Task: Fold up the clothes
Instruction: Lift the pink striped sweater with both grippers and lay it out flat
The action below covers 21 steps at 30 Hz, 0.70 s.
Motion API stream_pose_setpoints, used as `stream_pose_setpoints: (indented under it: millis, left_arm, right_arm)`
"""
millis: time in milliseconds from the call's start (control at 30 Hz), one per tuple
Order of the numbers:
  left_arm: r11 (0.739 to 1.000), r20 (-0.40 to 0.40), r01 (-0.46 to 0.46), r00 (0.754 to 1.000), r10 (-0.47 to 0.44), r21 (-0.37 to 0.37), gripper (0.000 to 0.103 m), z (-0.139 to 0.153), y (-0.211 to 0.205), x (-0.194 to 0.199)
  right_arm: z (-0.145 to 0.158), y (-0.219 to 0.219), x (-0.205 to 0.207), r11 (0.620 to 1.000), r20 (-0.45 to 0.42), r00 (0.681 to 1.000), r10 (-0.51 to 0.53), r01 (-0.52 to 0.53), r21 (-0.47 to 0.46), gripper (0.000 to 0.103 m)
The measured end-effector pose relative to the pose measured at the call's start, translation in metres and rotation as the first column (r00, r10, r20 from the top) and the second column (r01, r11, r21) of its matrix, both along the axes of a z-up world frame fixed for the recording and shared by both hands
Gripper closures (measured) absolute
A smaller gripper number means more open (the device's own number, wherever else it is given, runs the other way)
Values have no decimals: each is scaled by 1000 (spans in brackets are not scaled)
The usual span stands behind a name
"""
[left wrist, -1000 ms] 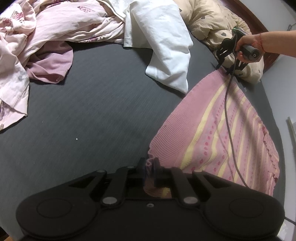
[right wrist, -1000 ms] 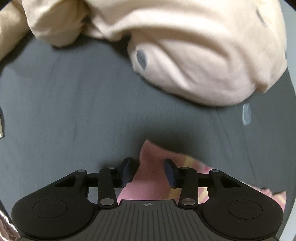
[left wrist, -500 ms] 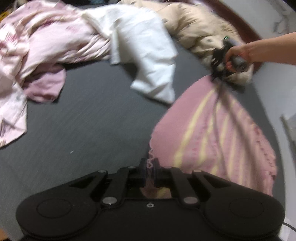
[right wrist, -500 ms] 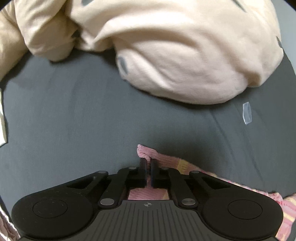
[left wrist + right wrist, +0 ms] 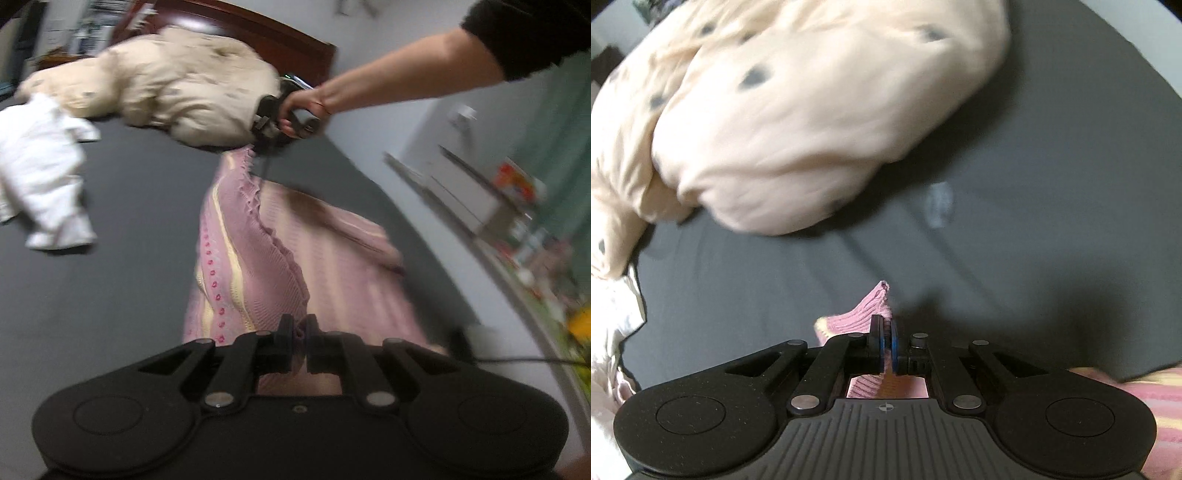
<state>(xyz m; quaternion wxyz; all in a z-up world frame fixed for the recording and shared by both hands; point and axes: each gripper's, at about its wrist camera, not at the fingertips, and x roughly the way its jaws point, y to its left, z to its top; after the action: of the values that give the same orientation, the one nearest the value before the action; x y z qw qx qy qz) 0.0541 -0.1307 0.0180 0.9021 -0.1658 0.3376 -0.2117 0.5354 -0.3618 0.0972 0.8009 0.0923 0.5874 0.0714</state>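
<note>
A pink knit garment (image 5: 258, 254) with yellow stripes and dotted rows hangs stretched above the dark grey bed sheet (image 5: 110, 229). My left gripper (image 5: 298, 328) is shut on its near corner. At the far end a hand holds my right gripper (image 5: 258, 142), which pinches the opposite corner. In the right wrist view my right gripper (image 5: 885, 334) is shut on a ribbed pink corner of the garment (image 5: 864, 314), lifted off the sheet (image 5: 1034, 258). A folded-over edge with a wavy hem runs between the two grips.
A beige spotted duvet (image 5: 177, 85) lies heaped at the far end, also filling the top of the right wrist view (image 5: 798, 110). A white garment (image 5: 40, 173) lies at the left. A wooden headboard (image 5: 236, 33) and cluttered shelves (image 5: 517, 206) stand beyond the bed.
My right gripper shut on the garment's far corner. Both grippers then lifted and swung sideways, raising the pink garment's edge off the sheet so it folds over itself.
</note>
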Motion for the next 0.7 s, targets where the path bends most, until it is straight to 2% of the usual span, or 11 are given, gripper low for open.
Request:
stream_pose_setpoints:
  millis: [67, 167, 200, 233, 567, 700]
  left_arm:
    - [999, 0, 33, 999, -33, -2, 96, 4, -20, -1]
    - [997, 1, 81, 997, -81, -10, 96, 8, -49, -2]
    - [995, 1, 97, 995, -97, -13, 96, 10, -59, -3]
    - [993, 2, 114, 993, -114, -11, 96, 11, -68, -4]
    - [968, -15, 250, 968, -250, -3, 96, 20, -142, -15]
    - [945, -29, 322, 947, -321, 50, 96, 13, -175, -19]
  right_arm:
    - [-22, -17, 28, 1000, 2, 1000, -16, 16, 17, 100]
    - [-56, -12, 46, 999, 1, 999, -38, 38, 31, 100]
    - [-42, -29, 43, 998, 2, 999, -47, 47, 34, 100]
    - [-47, -37, 51, 998, 3, 999, -52, 52, 39, 100]
    - [-25, -165, 15, 994, -7, 996, -84, 84, 70, 100]
    - [-31, -209, 1, 990, -21, 992, -122, 123, 68, 100]
